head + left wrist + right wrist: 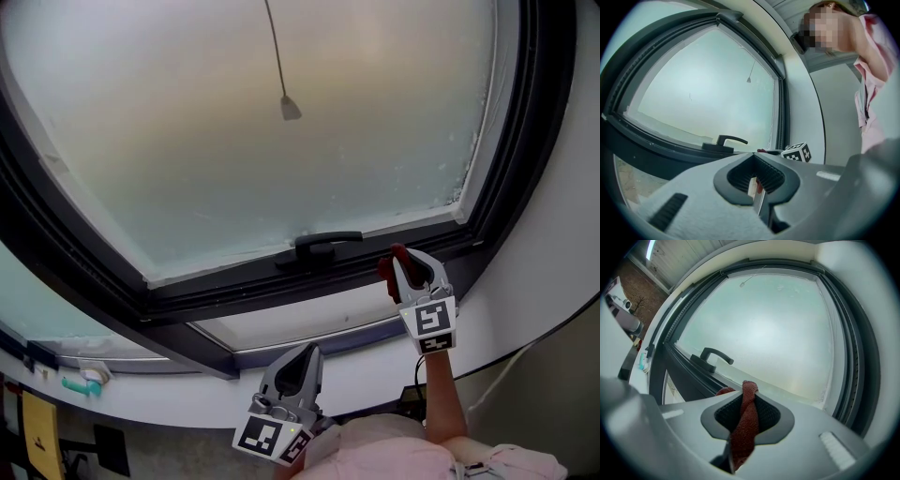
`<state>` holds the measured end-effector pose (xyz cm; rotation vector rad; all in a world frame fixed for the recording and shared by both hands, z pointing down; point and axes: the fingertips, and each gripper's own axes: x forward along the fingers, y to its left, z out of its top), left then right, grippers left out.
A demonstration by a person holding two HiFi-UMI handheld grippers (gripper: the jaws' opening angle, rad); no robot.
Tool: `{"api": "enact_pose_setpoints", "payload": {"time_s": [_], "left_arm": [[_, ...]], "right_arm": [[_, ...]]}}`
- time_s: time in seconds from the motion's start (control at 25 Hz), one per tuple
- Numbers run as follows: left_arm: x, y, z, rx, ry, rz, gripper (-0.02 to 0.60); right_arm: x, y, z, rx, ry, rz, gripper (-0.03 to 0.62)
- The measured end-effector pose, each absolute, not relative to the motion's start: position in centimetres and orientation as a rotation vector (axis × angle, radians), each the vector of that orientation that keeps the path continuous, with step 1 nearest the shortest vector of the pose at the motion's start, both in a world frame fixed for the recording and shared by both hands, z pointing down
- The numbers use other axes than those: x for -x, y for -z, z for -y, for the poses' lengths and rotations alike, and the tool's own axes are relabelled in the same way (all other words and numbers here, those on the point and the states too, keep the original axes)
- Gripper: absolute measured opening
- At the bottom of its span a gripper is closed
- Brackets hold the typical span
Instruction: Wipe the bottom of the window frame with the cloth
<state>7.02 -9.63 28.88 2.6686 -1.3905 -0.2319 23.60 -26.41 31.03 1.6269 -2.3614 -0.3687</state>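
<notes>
Right hand-held gripper (412, 267) is clenched on the red cloth (385, 268), which I hold just to the right of the black window handle (323, 246) and a little below it. From the right gripper view the jaws of this hand-held gripper (749, 394) pinch a twisted rope of the cloth (744, 423). Its top end pokes out past the tips and a small fold bulges out on the handle's side. The cloth's end lies in front of the bottom of the dark window frame (244, 291) to the right of the handle, but I cannot tell whether it touches the frame. The marker cube (431, 323) sits lower on this hand-held gripper, and my bare forearm (445, 403) runs down from it.

My left hand-held gripper (298, 361) hangs well below the handle and slightly left of it, apart from the frame, in front of the white sill (375, 370). In the left gripper view its jaws (757, 173) are closed together. A thin sliver of white and red shows in the slit between them, and I cannot tell what that is. Above the handle the frosted pane (262, 141) fills the frame, with a thin cord and its small end piece (290, 108) hanging in front of the glass
</notes>
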Motion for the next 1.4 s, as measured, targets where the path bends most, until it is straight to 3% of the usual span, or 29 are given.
{"api": "enact_pose_setpoints", "payload": {"time_s": [1.4], "left_arm": [[-6.5,-29.1,6.8,-2.604,0.211,1.493,-0.006]], "right_arm": [[-24.1,-30.7,26.6,-1.624,0.418,2.364,0.067]]}}
